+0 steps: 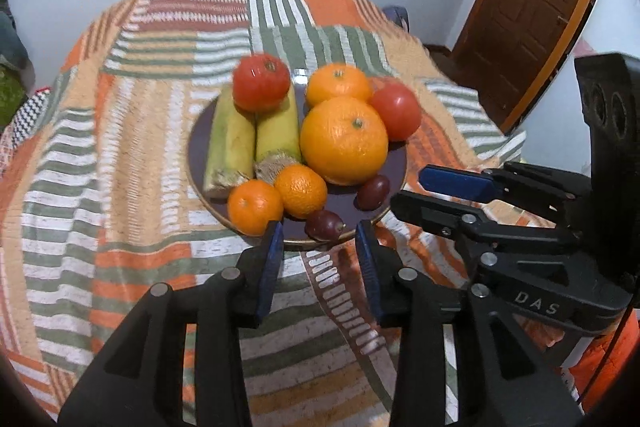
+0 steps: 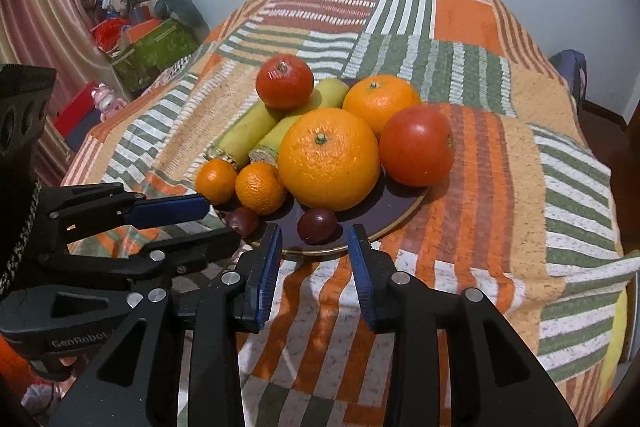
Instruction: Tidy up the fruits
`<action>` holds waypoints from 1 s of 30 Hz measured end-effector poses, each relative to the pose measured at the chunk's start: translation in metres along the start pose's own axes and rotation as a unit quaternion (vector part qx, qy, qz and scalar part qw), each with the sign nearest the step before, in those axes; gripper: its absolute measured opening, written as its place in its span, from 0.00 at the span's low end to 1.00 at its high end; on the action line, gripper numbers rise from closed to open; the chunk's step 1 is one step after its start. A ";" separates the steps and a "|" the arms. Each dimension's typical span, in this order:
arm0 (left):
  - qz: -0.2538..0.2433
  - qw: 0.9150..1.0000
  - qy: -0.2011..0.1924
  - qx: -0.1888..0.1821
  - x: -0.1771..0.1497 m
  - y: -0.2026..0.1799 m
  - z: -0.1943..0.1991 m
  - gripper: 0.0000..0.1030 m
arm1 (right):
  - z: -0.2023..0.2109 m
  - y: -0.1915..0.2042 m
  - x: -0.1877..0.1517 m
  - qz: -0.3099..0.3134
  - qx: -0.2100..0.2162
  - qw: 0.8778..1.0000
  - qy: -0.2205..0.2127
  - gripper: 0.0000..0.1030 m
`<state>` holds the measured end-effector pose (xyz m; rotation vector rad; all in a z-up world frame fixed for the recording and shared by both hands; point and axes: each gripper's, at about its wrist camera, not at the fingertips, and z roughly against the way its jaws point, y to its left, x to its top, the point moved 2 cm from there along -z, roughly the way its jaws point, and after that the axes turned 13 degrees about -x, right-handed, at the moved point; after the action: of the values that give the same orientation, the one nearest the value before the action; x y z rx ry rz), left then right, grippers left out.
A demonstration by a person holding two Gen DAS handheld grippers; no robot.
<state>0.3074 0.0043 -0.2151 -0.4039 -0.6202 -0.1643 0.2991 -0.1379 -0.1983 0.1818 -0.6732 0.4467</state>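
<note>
At the plate's [image 1: 200, 187] near rim, both my claws, left [image 1: 318, 243] and right [image 2: 312, 247], hang spread, empty. Fruit is piled tight; nudging the big orange [image 1: 344, 141] could roll grapes [image 1: 324, 225] off.

The left gripper [image 1: 319, 233] and right gripper [image 2: 313, 237] hover side by side, jaws apart and empty.

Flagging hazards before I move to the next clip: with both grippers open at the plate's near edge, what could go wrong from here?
1. The tomato sits on top of the bananas; moving either banana could send it rolling off the plate.
2. The small dark fruits lie loose by the near rim; the open right gripper could nudge one onto the cloth.
3. The left gripper and right gripper are close and could collide.
</note>
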 end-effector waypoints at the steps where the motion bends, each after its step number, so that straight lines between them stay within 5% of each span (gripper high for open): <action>1: -0.003 1.000 -0.011 0.004 0.002 -0.003 0.010 0.36 | 0.006 -0.001 0.001 -0.002 -0.002 1.000 -0.006 0.30; 10: -0.031 0.990 -0.134 0.030 0.012 -0.043 0.116 0.36 | 0.100 -0.003 0.015 -0.020 -0.031 0.994 -0.102 0.31; 18: -0.071 0.966 -0.245 0.042 -0.003 -0.095 0.224 0.36 | 0.212 0.015 0.012 -0.023 -0.048 0.974 -0.221 0.31; 26: -0.115 0.940 -0.315 0.065 -0.037 -0.141 0.288 0.59 | 0.287 0.035 -0.009 -0.033 -0.053 0.947 -0.315 0.50; 30: -0.117 0.934 -0.330 0.067 -0.049 -0.147 0.302 0.68 | 0.296 0.038 -0.015 -0.038 -0.063 0.940 -0.334 0.61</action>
<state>0.0686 -0.0024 0.0259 -0.2440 -1.3392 -0.2124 0.1058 -0.1992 0.0211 0.2384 -1.3550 0.2589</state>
